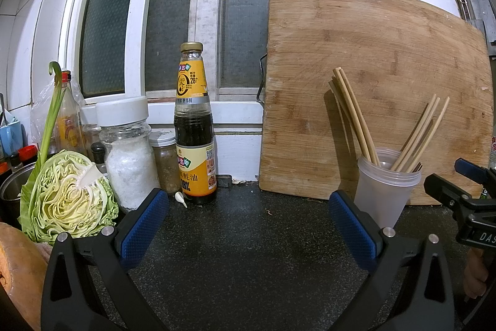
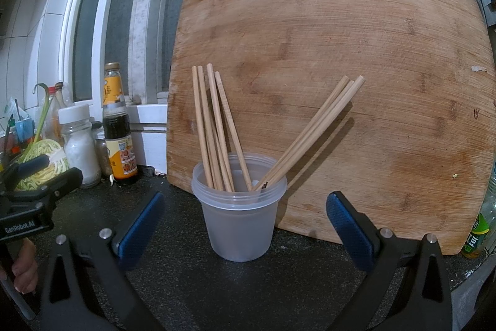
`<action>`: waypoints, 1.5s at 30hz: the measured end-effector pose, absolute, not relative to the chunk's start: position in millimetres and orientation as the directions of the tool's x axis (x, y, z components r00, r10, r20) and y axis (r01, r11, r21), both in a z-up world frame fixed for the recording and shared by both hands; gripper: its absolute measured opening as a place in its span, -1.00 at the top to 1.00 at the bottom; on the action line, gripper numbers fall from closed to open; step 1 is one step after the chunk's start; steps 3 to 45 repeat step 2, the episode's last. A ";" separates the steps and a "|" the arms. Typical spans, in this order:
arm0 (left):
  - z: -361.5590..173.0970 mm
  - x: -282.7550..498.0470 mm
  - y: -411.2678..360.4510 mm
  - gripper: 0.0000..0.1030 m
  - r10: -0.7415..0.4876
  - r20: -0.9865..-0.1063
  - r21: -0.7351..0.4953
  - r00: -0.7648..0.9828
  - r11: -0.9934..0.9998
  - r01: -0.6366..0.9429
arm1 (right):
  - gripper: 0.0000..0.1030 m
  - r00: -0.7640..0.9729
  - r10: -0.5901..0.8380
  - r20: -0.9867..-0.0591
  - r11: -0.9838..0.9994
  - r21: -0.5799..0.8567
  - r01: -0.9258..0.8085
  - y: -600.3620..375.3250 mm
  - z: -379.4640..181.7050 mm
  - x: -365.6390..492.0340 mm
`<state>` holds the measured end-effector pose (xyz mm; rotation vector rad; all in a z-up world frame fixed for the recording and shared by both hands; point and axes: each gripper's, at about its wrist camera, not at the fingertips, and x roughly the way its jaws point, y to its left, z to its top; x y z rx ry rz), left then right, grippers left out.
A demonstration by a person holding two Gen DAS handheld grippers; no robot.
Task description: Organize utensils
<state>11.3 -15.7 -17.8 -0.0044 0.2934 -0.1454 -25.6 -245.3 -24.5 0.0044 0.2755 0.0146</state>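
A translucent plastic cup (image 2: 240, 219) stands on the dark counter with several wooden chopsticks (image 2: 217, 129) upright in it, some leaning left and some leaning right (image 2: 313, 135). My right gripper (image 2: 245, 222) is open and empty, its blue pads on either side of the cup, just in front of it. My left gripper (image 1: 248, 222) is open and empty over bare counter. The cup (image 1: 384, 194) and chopsticks (image 1: 356, 117) sit to its right. The right gripper (image 1: 465, 191) shows at the right edge of the left wrist view.
A wooden cutting board (image 2: 334, 82) leans against the window behind the cup. An oyster sauce bottle (image 1: 193, 126), a salt jar (image 1: 127, 154), a spice jar (image 1: 164, 160) and a halved cabbage (image 1: 68, 197) stand at the left. A green bottle (image 2: 477, 234) is at the far right.
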 end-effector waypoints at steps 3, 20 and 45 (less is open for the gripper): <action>-17.8 11.3 -15.7 -0.99 -0.143 -0.288 -0.025 0.947 0.990 0.142 | -1.00 0.962 0.015 -0.272 1.000 0.006 -0.014 -245.4 -24.5 -25.4; -17.8 11.3 -15.7 -0.99 -0.143 -0.288 -0.025 0.947 0.990 0.142 | -1.00 0.962 0.015 -0.272 1.000 0.006 -0.014 -245.4 -24.5 -25.4; -17.8 11.3 -15.7 -0.99 -0.143 -0.288 -0.025 0.947 0.990 0.142 | -1.00 0.962 0.015 -0.272 1.000 0.006 -0.014 -245.4 -24.5 -25.4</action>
